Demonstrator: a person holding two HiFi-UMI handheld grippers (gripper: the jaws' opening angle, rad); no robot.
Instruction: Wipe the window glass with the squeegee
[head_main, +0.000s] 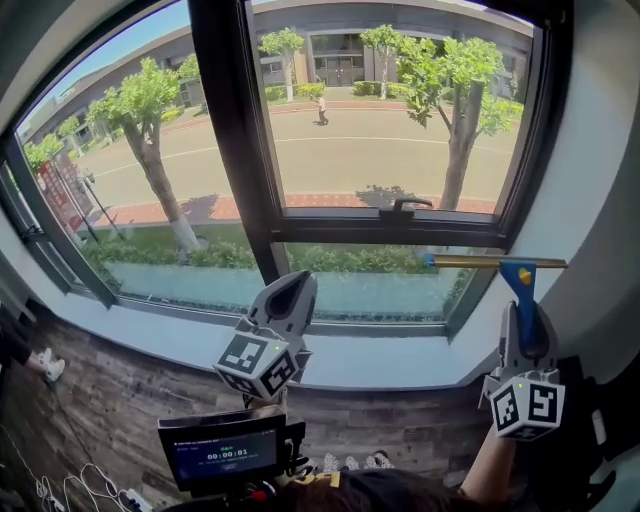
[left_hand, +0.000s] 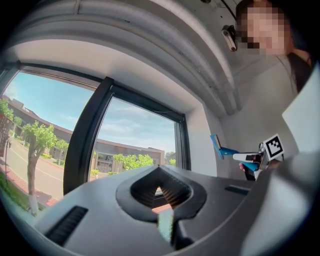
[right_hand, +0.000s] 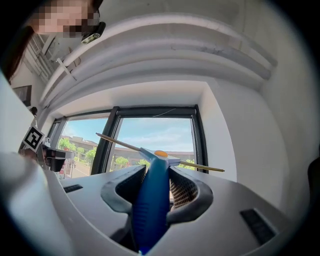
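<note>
The squeegee (head_main: 518, 280) had a blue handle that widened upward into a flat head, and across this head lay a long, thin, yellowish blade; in the right gripper view an orange spot was seen on the squeegee (right_hand: 151, 200) where handle and blade met. The blade stood level in front of the lower right pane of the window (head_main: 400, 150), just below its dark cross bar; whether it touched the glass could not be told. The right tongs (head_main: 522, 318) were closed on the handle, which ran upright between the two ribbed inner faces of the right tongs (right_hand: 155, 186); the low end of the handle was hidden inside them. The left tongs (head_main: 290, 298) were held in front of the sill, well apart from the squeegee; their tips met and only an open hollow remained behind them, and in the left gripper view nothing was between the left tongs (left_hand: 162, 192).

The left part of the window was cut off by the edge of the head view; the print on the small screen (head_main: 222, 452) below was too small to read.

By count: one squeegee; two tongs, each with one marker cube; one window handle (head_main: 404, 205) on the cross bar; one screen.
</note>
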